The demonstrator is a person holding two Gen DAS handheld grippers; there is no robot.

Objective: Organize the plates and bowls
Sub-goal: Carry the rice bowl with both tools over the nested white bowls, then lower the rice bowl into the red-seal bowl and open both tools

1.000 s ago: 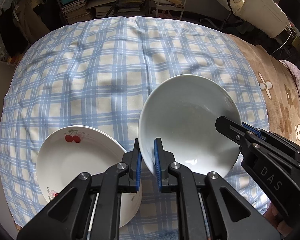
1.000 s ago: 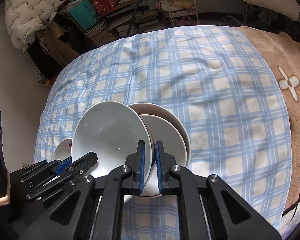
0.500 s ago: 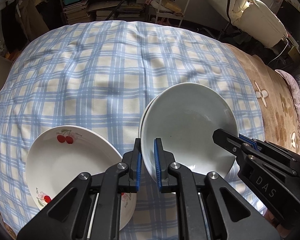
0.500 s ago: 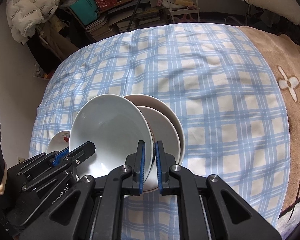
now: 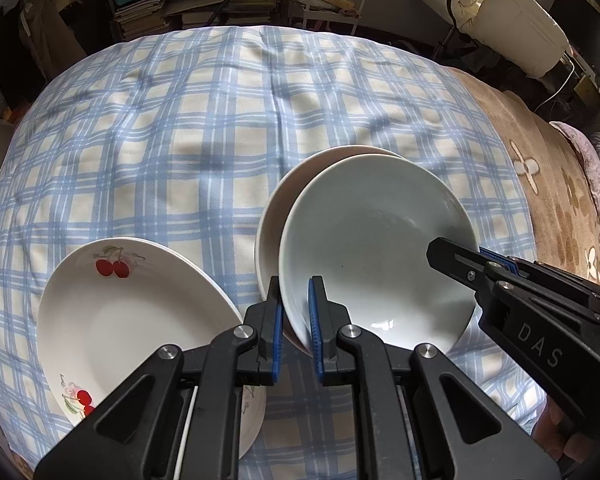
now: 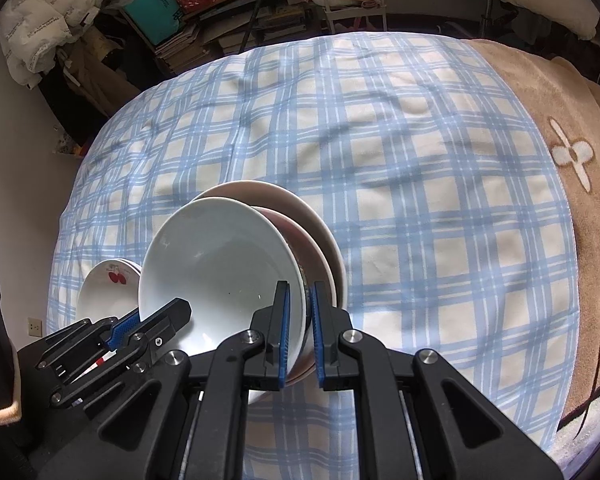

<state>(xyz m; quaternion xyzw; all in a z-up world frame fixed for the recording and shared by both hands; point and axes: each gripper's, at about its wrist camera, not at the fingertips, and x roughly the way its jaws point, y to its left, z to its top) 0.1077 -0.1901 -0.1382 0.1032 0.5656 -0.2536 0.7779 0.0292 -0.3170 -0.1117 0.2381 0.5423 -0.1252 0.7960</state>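
Plaid blue-and-cream cloth (image 5: pixel 180 140) spreads beyond my fingers. Cherry-printed plate (image 5: pixel 132 320) lies left of my left gripper (image 5: pixel 294 312). Pale bowl (image 5: pixel 376 252), above a beige bowl (image 6: pixel 300 216), has both grippers clamped on its rim; my right gripper (image 6: pixel 300 328) grips the opposite edge.

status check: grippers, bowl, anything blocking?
Left gripper and right gripper both shut on pale bowl rim. Bowl over stacked bowls. Cherry plate alongside, clear.

Both tongs, left (image 5: pixel 294 312) and right (image 6: pixel 300 320), point steeply down, clamped.
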